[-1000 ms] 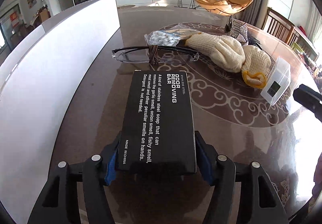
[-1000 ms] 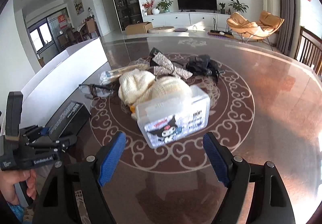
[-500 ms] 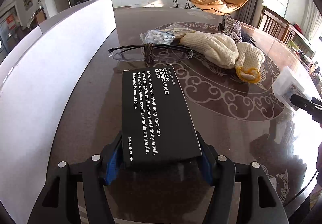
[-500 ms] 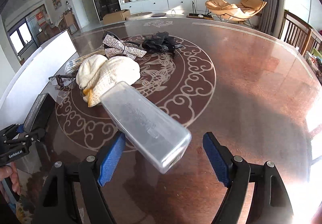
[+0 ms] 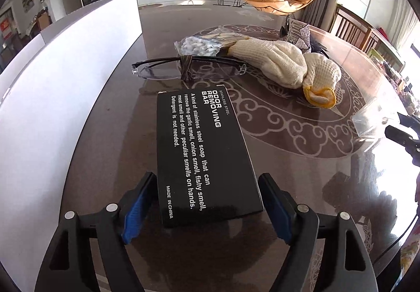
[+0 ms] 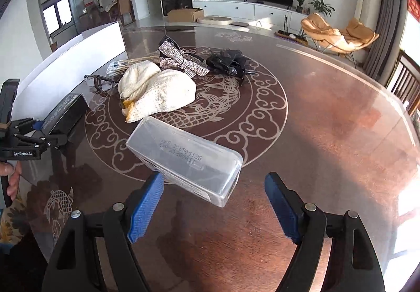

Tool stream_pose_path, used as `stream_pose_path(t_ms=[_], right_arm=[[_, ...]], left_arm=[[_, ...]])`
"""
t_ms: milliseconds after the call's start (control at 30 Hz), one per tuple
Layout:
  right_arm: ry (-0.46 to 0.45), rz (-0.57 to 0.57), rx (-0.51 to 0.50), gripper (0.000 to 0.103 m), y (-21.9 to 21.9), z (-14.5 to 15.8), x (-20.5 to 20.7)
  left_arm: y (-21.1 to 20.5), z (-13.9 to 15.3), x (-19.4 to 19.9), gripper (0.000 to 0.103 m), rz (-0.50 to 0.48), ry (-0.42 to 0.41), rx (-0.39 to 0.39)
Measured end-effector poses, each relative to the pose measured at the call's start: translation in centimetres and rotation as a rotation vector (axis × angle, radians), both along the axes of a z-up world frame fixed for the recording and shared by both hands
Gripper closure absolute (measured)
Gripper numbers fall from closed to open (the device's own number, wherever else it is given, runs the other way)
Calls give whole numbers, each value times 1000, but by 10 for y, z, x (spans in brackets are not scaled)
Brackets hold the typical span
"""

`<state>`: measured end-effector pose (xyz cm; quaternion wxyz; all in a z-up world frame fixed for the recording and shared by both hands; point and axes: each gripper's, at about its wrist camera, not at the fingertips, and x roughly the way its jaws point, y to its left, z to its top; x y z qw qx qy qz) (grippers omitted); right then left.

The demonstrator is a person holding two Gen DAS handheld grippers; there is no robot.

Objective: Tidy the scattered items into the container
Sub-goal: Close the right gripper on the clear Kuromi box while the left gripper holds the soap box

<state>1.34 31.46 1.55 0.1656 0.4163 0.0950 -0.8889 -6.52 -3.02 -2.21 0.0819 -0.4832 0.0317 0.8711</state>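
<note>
A black box (image 5: 202, 150) printed "Odor Removing Bar" lies flat on the table between the jaws of my left gripper (image 5: 207, 179). Those jaws are opening, and a gap shows on each side of the box. A clear plastic box (image 6: 189, 158) sits slanted on the table between the jaws of my open right gripper (image 6: 214, 179). Its near corner is by the left blue pad (image 6: 144, 202), with a wide gap to the right pad. The tall white container (image 5: 65, 82) stands along the left, its inside hidden.
Past the black box lie glasses (image 5: 189, 68), a bag of cotton swabs (image 5: 199, 45) and cream knit gloves (image 5: 275, 61). A glittery bow (image 6: 181, 58) and a black hair clip (image 6: 228, 63) are farther back. A hand holds the left gripper (image 6: 34, 134). The table's right half is bare wood.
The left jaws have spread away from the black box's sides. The clear box has left the gloves, come nearer and turned crosswise as the right gripper moved.
</note>
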Motion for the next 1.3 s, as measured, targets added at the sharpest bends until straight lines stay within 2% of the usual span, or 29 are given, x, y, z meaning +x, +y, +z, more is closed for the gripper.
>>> stream_pose_path(t_ms=[67, 167, 267, 367, 400, 433, 467, 567, 700, 800, 900, 1067, 1167, 1300], right_arm=[[15, 107, 48, 23, -8, 3, -2], [7, 221, 152, 23, -19, -4, -14], [-56, 287, 146, 23, -26, -16, -29], [-123, 292, 108, 26, -30, -25, -40], [-137, 279, 92, 30, -30, -26, -42], [-146, 264, 75, 52, -30, -26, -42], [-152, 246, 62, 70, -29, -26, -41], [-156, 181, 34, 70, -27, -21, -29], [-174, 103, -71, 70, -25, -13, -7], [-184, 54, -100, 70, -38, -14, 4], [-142, 5, -70, 70, -57, -18, 12], [-108, -57, -71, 70, -72, -29, 7], [-82, -63, -56, 67, -75, -30, 3], [-62, -56, -42, 66, -76, -31, 2]], left_arm=[[5, -1, 0, 20, -8, 5, -25], [5, -1, -1, 18, -3, 10, -13], [5, -1, -8, 16, 6, 7, -15], [7, -2, -16, 11, 5, -8, -21], [7, -2, -18, 11, 6, -12, -22], [6, 0, -18, 22, 11, -9, -23], [4, 3, -18, 44, 18, -3, -17], [-8, 9, -13, 45, 29, -29, 70], [0, 13, 11, 46, -1, -32, 65], [17, 10, 29, 46, -2, -31, 41], [34, 7, 37, 45, 31, 9, -20], [40, 8, 28, 44, 72, 34, -19], [41, 6, 19, 39, 89, 37, -19], [42, 4, 15, 38, 103, 49, -20]])
